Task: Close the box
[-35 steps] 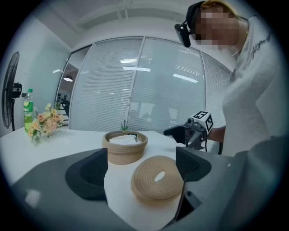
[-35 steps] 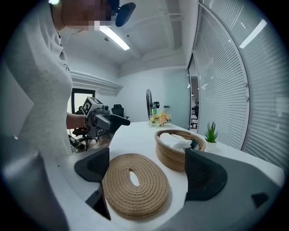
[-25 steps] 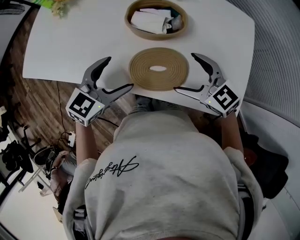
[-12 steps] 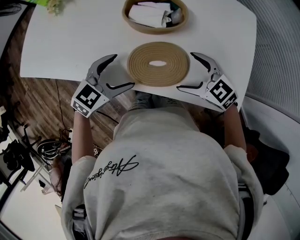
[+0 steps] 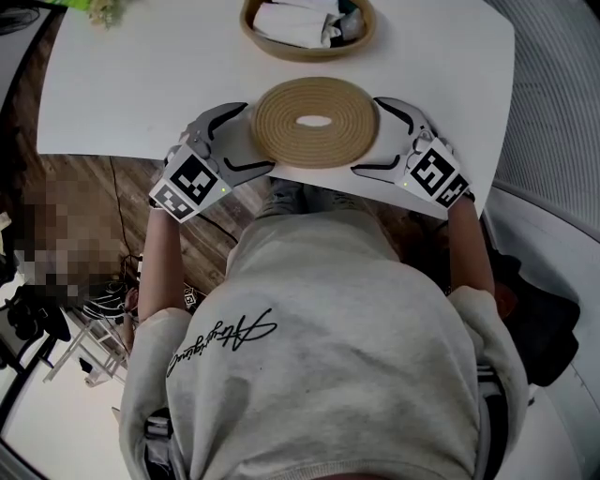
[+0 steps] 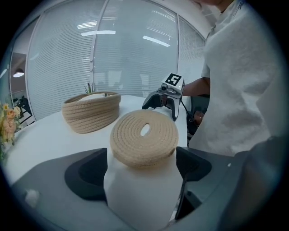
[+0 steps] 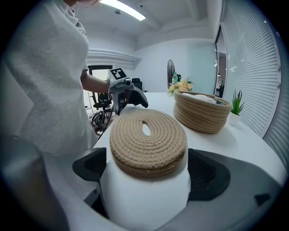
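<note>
Left claw (image 5: pixel 256 138) and right claw (image 5: pixel 366 136) flank the woven lid (image 5: pixel 316 122).

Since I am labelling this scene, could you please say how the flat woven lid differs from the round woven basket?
The flat tan coiled-rope lid is a low disc; the round tan coiled-rope basket has upright walls. The lid has an oval slot; the basket holds white items. The lid lies nearer the person; the basket farther back. Both share one weave.
</note>
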A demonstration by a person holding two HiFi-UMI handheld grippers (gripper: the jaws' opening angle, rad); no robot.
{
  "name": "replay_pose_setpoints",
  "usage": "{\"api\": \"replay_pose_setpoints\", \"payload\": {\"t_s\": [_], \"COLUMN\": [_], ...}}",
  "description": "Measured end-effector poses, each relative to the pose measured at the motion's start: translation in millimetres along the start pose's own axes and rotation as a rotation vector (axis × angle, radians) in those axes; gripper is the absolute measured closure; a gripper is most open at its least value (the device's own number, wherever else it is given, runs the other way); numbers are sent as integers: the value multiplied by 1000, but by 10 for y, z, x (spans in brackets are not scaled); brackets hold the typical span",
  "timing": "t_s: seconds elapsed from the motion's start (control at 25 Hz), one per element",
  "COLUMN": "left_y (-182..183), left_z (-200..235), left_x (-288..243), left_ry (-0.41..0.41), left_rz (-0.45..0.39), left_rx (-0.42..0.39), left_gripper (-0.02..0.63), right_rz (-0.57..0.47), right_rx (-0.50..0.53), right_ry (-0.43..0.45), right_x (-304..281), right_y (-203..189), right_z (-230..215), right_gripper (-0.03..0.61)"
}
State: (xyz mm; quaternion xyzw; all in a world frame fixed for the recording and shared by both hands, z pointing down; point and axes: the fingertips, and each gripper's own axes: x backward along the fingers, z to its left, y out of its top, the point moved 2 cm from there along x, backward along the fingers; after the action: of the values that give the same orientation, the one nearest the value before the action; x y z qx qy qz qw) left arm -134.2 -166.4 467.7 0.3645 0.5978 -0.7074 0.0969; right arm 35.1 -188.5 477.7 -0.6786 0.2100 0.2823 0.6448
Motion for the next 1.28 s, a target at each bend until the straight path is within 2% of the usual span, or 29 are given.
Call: {"api": "replay_pose_setpoints", "payload": {"t_s": [0.48, 1.28], "left_y": [-22, 22], "left_z": [-37, -43], "left_x": [-162, -225], "left_ry": [-24, 10], "left_rz": [63, 39], "left_rx": [-41, -31], "left_gripper": [149, 135], "right_rz": [7, 5], "right_rx": [4, 11], "right_ry": [5, -22], "right_x": [-102, -94], "right_y": [-5, -3], "right_z": [-43, -50], "right_gripper": [21, 12]}}
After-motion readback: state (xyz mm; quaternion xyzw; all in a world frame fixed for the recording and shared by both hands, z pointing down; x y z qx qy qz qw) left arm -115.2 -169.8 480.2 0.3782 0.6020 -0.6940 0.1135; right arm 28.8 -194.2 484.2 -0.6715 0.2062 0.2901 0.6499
